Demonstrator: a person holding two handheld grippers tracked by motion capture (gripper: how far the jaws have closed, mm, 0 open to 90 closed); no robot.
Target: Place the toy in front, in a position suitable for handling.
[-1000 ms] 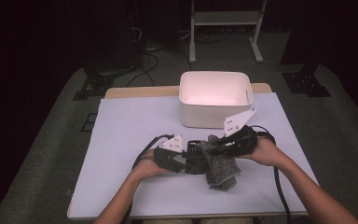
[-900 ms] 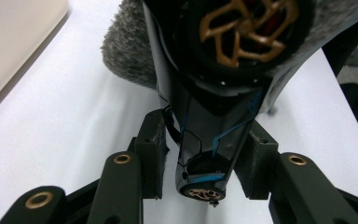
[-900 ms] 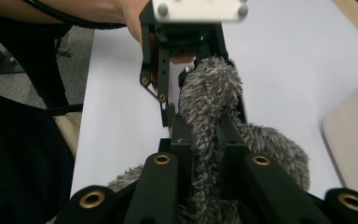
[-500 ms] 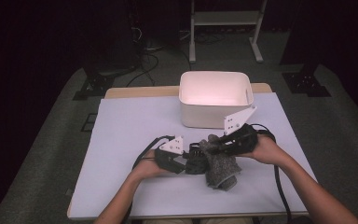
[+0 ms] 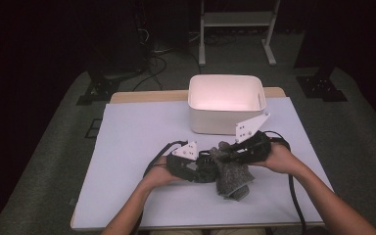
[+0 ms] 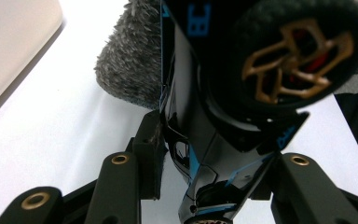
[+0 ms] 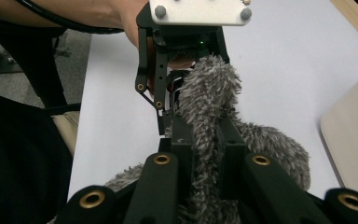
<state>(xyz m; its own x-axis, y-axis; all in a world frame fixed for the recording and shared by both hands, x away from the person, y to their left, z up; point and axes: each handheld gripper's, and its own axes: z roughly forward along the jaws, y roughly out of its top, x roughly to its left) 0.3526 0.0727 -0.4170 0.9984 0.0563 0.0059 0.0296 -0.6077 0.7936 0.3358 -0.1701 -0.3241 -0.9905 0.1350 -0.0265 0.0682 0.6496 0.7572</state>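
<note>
Your right claw (image 7: 204, 140) pinches the fuzzy grey cloth (image 5: 232, 174), and your left claw (image 6: 214, 158) grips a black toy car (image 6: 242, 93), both just in front of the white bin (image 5: 225, 100). Draw the cloth slowly over the car, keeping both grips firm.

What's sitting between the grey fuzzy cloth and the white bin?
Nothing: in the high view, just bare white table cover separates the grey fuzzy cloth from the white bin.
</note>
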